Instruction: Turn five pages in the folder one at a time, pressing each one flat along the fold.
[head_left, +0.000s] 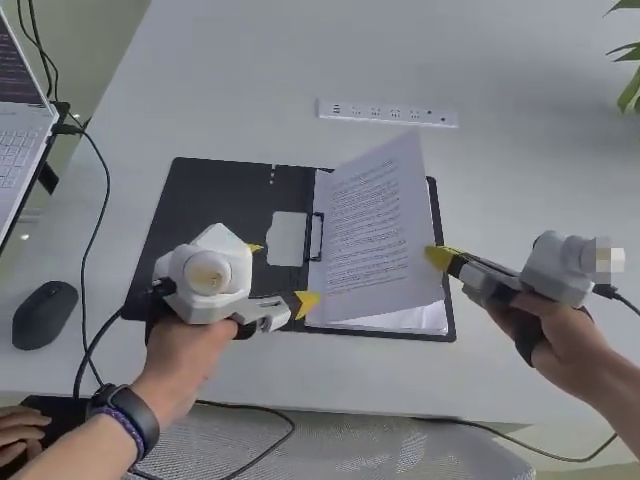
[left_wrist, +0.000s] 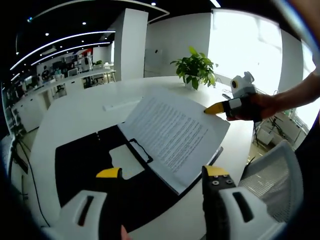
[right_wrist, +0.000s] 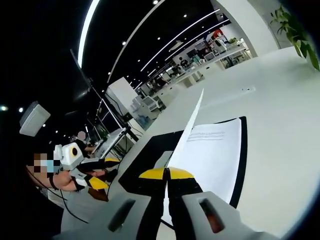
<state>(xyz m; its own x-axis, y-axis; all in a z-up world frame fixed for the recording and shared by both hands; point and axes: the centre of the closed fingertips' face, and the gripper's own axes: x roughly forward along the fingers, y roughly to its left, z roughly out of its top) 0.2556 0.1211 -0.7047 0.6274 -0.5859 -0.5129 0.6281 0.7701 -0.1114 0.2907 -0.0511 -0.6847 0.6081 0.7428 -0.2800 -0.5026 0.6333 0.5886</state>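
The black folder (head_left: 200, 215) is lying open near the middle of the white table (head_left: 250, 60), its clip (head_left: 316, 237) running down the spine. The right gripper (head_left: 440, 257) is pinching the outer edge of one page (head_left: 375, 230) between its closed yellow tips and is holding the sheet raised and tilted above the remaining stack (head_left: 415, 318). In the right gripper view the right gripper (right_wrist: 166, 174) is showing its jaws pressed together on the paper, with the sheet (right_wrist: 192, 125) rising edge-on above them. The left gripper (head_left: 280, 275) is hovering over the lower part of the folder's left cover, jaws spread wide and holding nothing; the left gripper view is showing the left gripper (left_wrist: 162, 172) with the lifted page (left_wrist: 172, 135) just ahead of it. A power strip (head_left: 388, 112) is lying beyond the folder, well apart from it. A laptop (head_left: 18, 130), a dark mouse (head_left: 44, 313) and a black cable (head_left: 95, 215) are sitting off to the left, and a potted plant (left_wrist: 195, 70) is standing at the table's far end.
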